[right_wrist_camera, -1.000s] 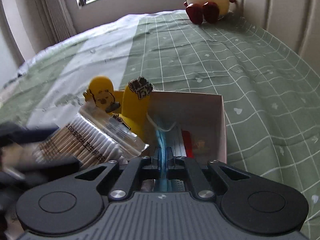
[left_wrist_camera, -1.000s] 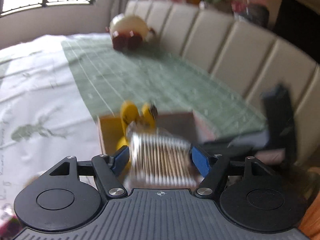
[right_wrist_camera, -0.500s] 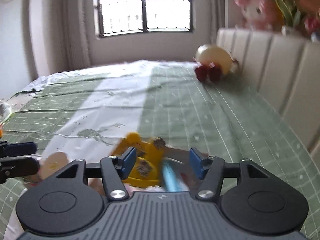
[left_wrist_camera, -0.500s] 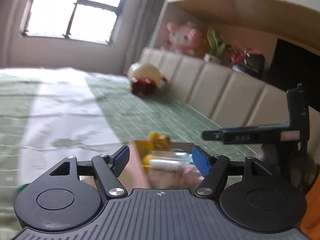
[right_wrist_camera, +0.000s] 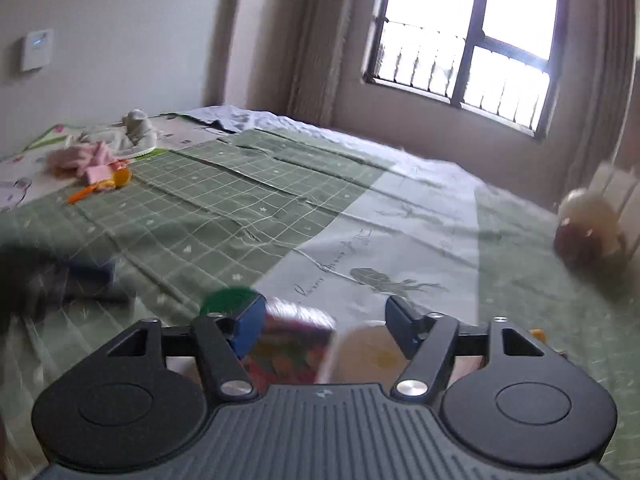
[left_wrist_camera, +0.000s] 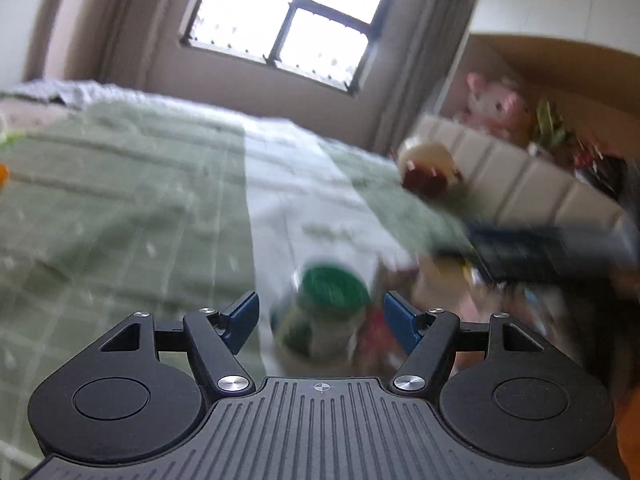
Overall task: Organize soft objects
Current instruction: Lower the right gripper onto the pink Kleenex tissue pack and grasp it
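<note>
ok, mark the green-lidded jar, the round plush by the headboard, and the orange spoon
green-lidded jar (left_wrist_camera: 334,290), left wrist view, on the lid top
round plush (right_wrist_camera: 588,220), right wrist view, on its cream body
orange spoon (right_wrist_camera: 122,177), right wrist view, on the bowl end

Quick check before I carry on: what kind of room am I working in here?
Most likely a bedroom: the work surface is a bed under a green checked bedspread, with a padded headboard, plush toys on the shelf above it, and a curtained window.
</note>
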